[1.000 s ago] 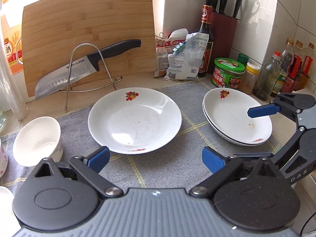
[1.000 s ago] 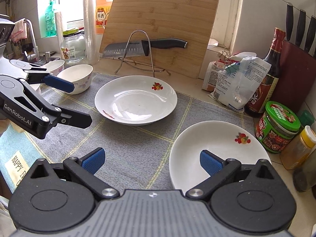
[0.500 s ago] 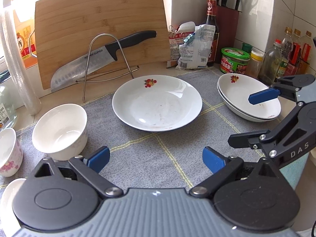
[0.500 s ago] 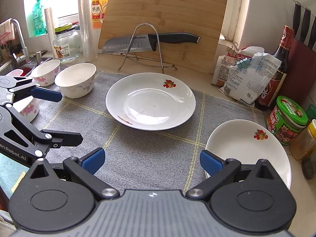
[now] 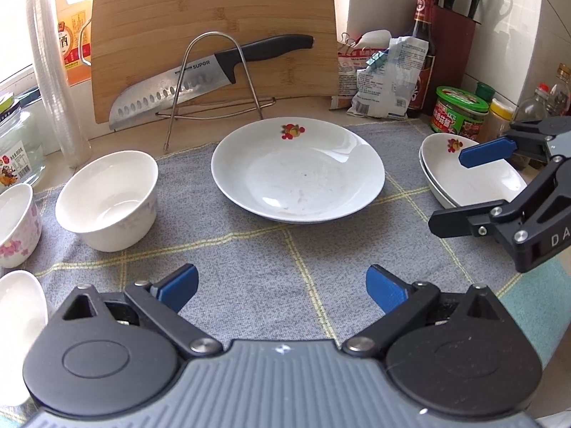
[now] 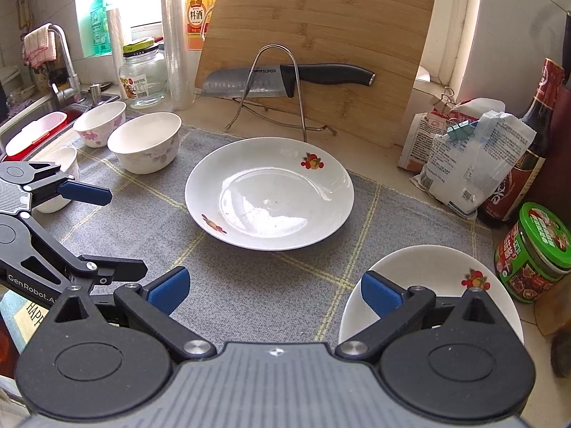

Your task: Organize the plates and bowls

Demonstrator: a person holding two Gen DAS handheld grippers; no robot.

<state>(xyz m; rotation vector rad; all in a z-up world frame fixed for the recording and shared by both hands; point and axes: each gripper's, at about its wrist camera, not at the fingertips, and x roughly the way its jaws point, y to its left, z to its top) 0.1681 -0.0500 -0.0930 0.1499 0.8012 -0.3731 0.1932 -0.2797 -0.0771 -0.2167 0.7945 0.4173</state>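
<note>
Shallow round white ceramic plate (image 5: pixel 298 171) with red fruit motif, glossy, faintly smeared, on grey checked cloth (image 5: pixel 249 260), left gripper (image 5: pixel 282 287) and right gripper (image 6: pixel 273 290) both spread apart, empty.

the knife blade (image 5: pixel 167 89) reads "supor". left of the cutting board (image 6: pixel 317 32), an orange bottle (image 6: pixel 198 7) reads "料酒". the left gripper (image 6: pixel 85 232) body reads "genrobot.a"; the right gripper (image 5: pixel 460 192) shows "da".

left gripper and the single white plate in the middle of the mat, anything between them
Nothing: in the left wrist view only bare grey checked mat lies between the open left gripper and the white fruit-print plate.
</note>
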